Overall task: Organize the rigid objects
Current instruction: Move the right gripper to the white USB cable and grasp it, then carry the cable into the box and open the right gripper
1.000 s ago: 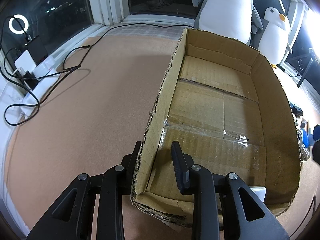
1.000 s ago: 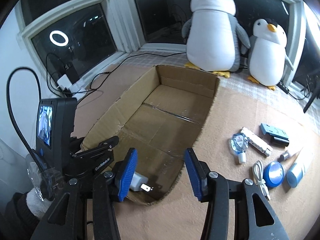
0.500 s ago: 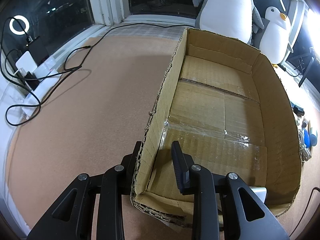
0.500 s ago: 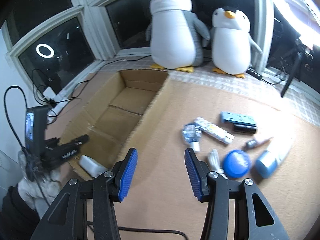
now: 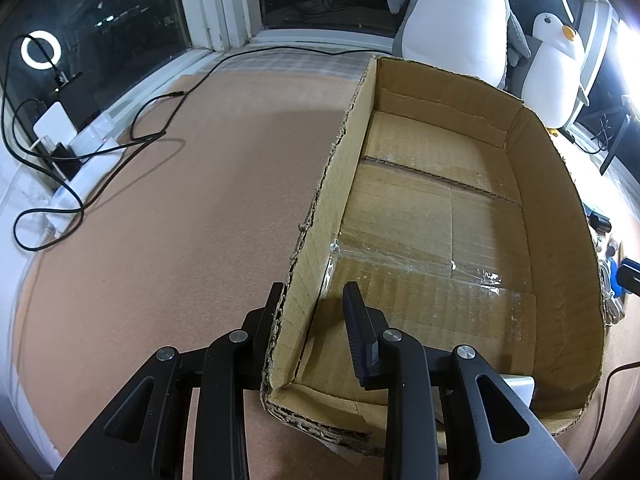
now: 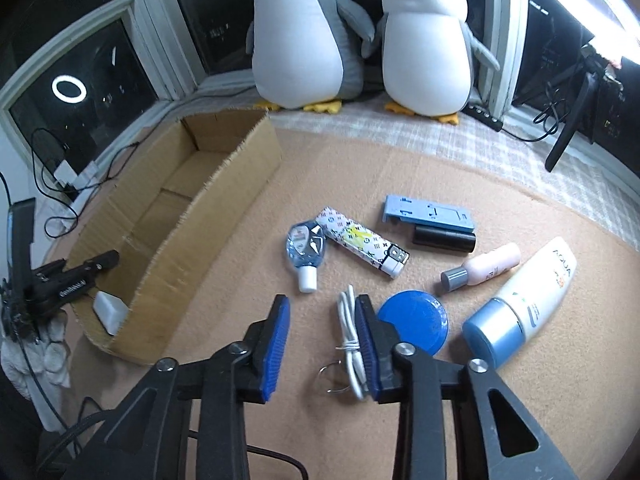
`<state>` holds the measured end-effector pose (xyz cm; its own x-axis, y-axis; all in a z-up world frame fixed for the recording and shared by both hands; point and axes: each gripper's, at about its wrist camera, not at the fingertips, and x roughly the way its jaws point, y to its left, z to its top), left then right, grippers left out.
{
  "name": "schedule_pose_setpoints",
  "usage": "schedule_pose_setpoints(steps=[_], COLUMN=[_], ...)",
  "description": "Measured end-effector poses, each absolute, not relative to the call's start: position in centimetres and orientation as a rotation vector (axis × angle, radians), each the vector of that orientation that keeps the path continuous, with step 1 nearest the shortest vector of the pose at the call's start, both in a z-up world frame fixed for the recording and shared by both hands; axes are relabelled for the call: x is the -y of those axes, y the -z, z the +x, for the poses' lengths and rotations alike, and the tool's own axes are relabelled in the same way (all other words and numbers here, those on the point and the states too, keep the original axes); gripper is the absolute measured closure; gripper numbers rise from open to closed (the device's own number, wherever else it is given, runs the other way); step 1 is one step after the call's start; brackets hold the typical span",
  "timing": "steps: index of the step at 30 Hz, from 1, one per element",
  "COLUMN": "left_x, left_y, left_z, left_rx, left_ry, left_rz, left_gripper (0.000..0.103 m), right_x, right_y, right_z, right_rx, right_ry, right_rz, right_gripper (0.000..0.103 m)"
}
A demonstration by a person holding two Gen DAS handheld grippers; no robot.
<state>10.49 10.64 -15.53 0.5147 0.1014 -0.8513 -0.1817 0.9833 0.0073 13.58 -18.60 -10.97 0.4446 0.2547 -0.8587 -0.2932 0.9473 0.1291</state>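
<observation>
An open cardboard box (image 5: 560, 208) (image 6: 224, 184) lies on the tan mat. A white charger (image 6: 109, 307) lies in its near corner; a sliver of the charger shows in the left wrist view (image 5: 520, 386). My left gripper (image 5: 314, 312) is open and straddles the box's left wall near that corner. My right gripper (image 6: 322, 312) is open and empty, just above the mat. A white coiled cable (image 6: 349, 330) lies between its fingers, close to the right one. A blue round lid (image 6: 414, 320) lies just right of it.
On the mat lie a sanitizer bottle (image 6: 306, 248), a patterned power bank (image 6: 362, 242), a blue phone stand (image 6: 430, 216), a black tube (image 6: 444, 240), a pink bottle (image 6: 484, 268) and a sunscreen tube (image 6: 524, 300). Two plush penguins (image 6: 424, 48) stand at the window. Cables (image 5: 80, 152) lie left.
My right gripper has swung right from the box, where the charger now lies, and dropped low over the white cable. My left gripper has stayed on the box wall.
</observation>
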Motion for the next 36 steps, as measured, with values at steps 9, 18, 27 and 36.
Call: schedule_pose_setpoints(steps=[9,18,27,36], left_x=[-10.6,-10.6,-10.6,-10.6], left_y=[15.6,15.6,15.6,15.6], left_z=[10.5,10.5,10.5,10.5], left_rx=[-1.017,-1.017,-1.017,-1.017], left_ry=[-0.176,-0.176,-0.176,-0.177], left_rz=[-0.092,-0.092,-0.091,-0.091], left_gripper=[0.076,0.076,0.076,0.076], right_x=[18.3,18.1,19.3,20.8], right_y=[12.6,14.0,13.7,12.3], right_z=[14.9,15.2,15.2,14.3], right_rx=[-1.109,-1.152,-1.158,-1.137], right_ry=[-0.349,-0.353,-0.357,-0.342], right_rz=[-0.101,-0.135,-0.068,0.026], right_gripper=[0.081,0.092,0.097,0.097])
